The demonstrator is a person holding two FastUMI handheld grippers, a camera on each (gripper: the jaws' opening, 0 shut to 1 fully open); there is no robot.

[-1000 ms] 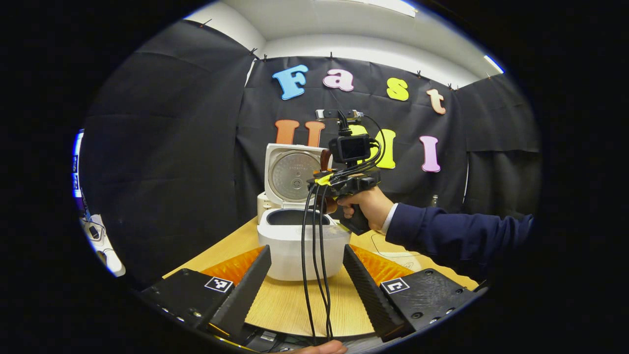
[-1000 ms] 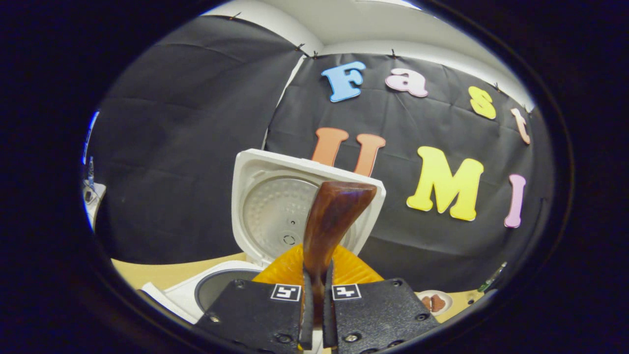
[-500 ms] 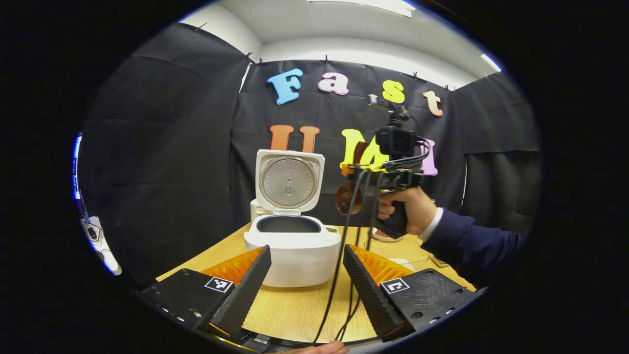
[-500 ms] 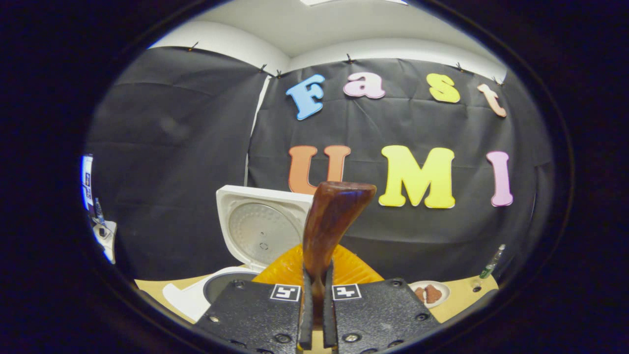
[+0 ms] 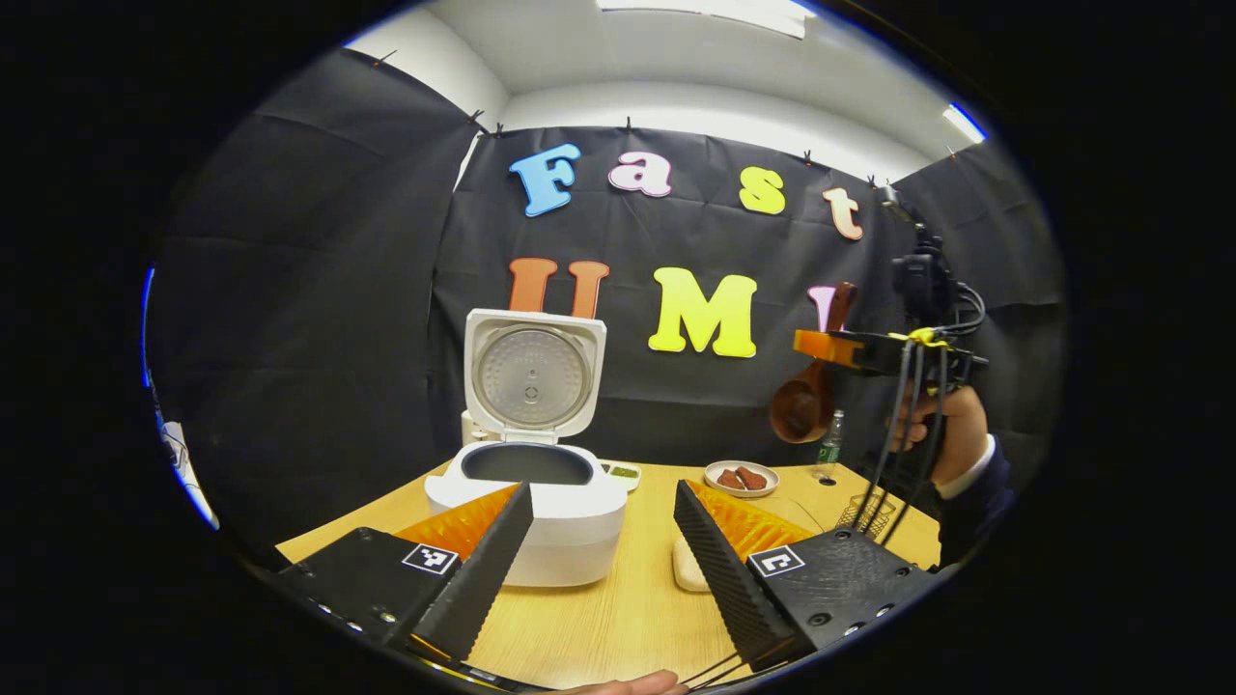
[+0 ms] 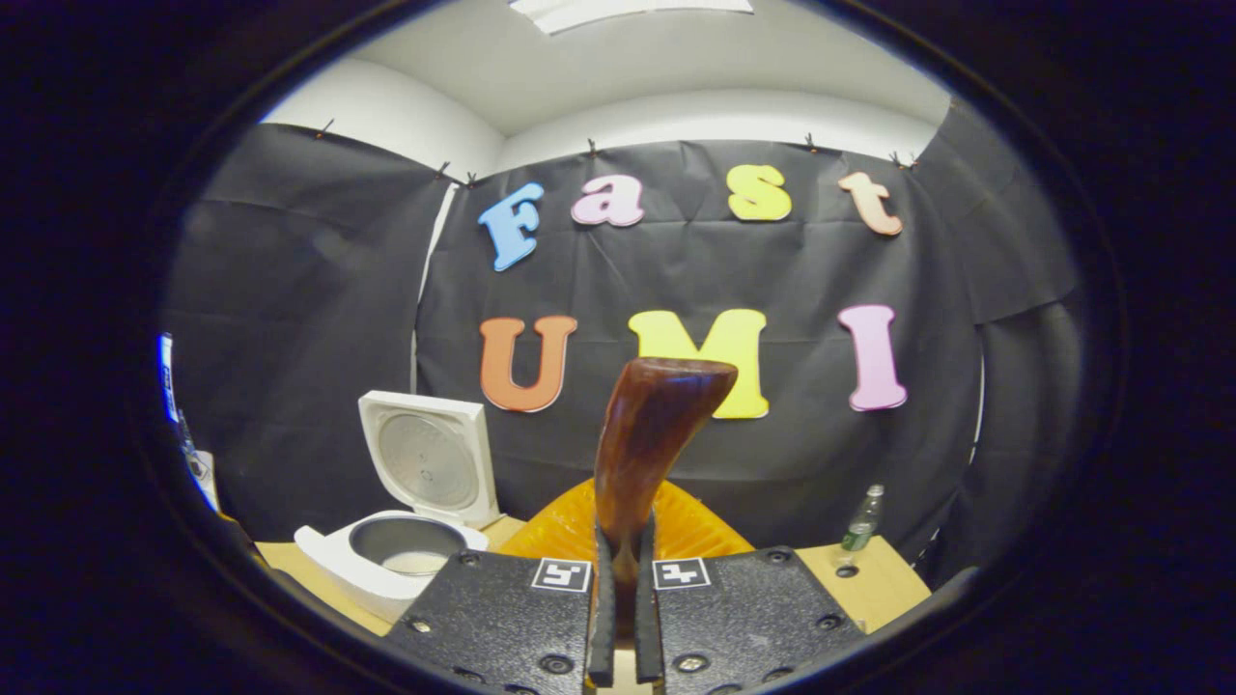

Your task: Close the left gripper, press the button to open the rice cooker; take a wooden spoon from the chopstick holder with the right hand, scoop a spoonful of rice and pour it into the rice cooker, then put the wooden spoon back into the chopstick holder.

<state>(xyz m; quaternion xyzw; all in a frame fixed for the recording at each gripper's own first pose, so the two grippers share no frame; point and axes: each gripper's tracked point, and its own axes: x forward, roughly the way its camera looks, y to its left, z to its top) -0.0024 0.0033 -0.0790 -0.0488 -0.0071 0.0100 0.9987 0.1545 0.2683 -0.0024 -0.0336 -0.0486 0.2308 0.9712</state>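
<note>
We see the right gripper [image 6: 620, 618] clamped on the wooden spoon [image 6: 649, 434]; the left gripper [image 5: 601, 550] is spread apart, the rice cooker [image 5: 529, 483] open, probably with rice inside.

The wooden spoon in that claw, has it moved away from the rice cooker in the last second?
Yes. The wooden spoon, clamped in the right claw, has swung rightward from above the rice cooker, toward the table's right side.

White rice cooker [image 5: 529, 502], dark reddish-brown wooden spoon [image 6: 647, 444], pale wood-grain table [image 5: 628, 608], green bottle [image 6: 862, 521]
</note>
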